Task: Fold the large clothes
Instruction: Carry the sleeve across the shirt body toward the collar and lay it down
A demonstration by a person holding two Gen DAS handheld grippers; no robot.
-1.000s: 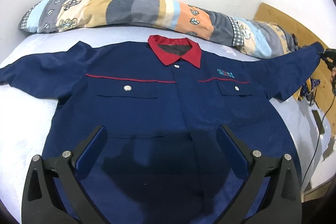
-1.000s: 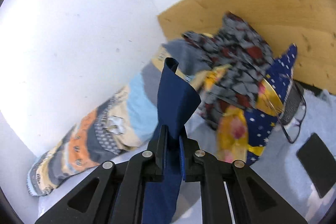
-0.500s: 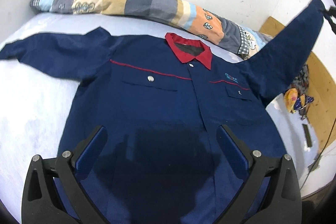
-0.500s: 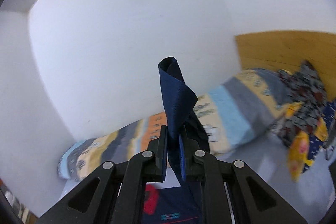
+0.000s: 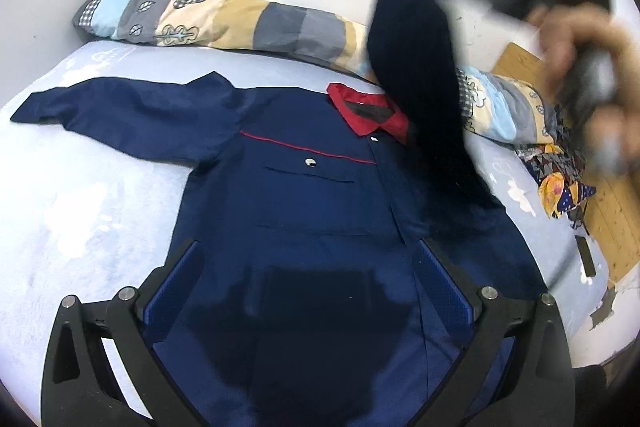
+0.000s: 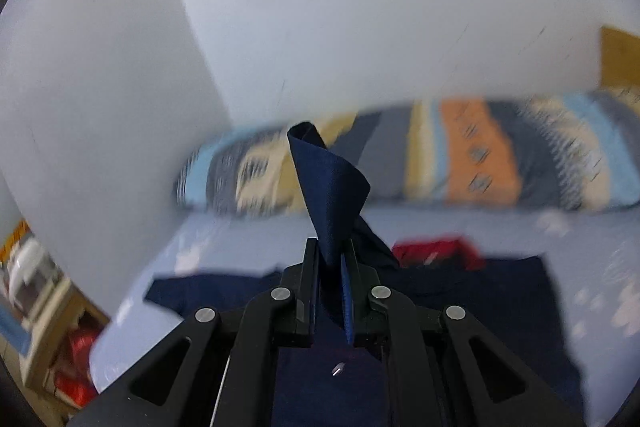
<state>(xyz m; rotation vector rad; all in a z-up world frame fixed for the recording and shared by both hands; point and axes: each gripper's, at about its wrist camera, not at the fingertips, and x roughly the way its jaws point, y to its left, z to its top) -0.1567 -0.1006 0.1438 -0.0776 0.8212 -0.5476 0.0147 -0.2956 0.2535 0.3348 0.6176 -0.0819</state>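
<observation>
Shirt point(image 5: 304, 211), navy w/ red collar point(image 5: 366, 111), lies front-up on the pale blue bed point(image 5: 80, 195), body flat, one sleeve point(image 5: 124, 111) stretched out toward the bed's edge. Other sleeve point(image 6: 330, 187) is up in the air, pinched tight in the right claw point(image 6: 332, 267), cuff curling above the fingers. Blurry right hand point(image 5: 580, 51) on the handle. Left claw point(image 5: 308, 283) spread wide, gripping nothing, low over the shirt's hem. Patchwork pillow point(image 5: 224, 19) along the wall.
</observation>
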